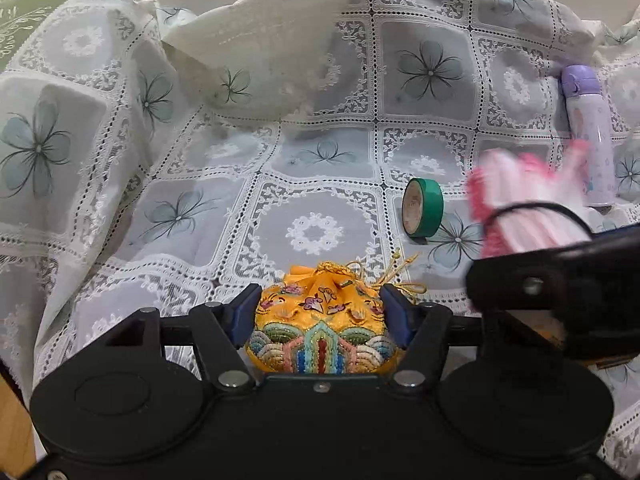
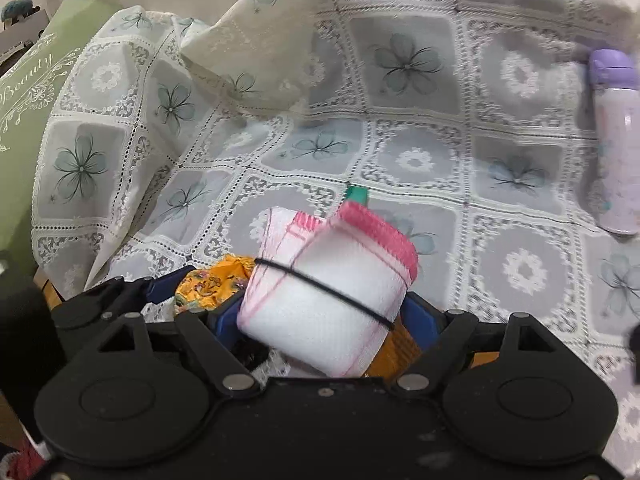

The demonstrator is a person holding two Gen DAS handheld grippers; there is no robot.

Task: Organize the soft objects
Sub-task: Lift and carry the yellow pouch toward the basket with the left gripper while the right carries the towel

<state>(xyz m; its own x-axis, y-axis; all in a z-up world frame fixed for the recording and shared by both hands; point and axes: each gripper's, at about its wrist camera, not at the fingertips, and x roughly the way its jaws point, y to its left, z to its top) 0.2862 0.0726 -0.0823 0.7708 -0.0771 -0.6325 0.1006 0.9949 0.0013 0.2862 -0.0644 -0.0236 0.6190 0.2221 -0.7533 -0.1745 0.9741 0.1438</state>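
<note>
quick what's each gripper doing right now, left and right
Left gripper: closed on the yellow embroidered pouch.
Right gripper: closed on the rolled white cloth with pink trim.

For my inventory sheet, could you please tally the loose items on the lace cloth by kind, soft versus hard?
Soft items: 2, the yellow embroidered drawstring pouch and the rolled white cloth with pink trim and a black band.
Hard items: 2, the green tape roll and the lilac lidded bottle.
Total: 4
</note>
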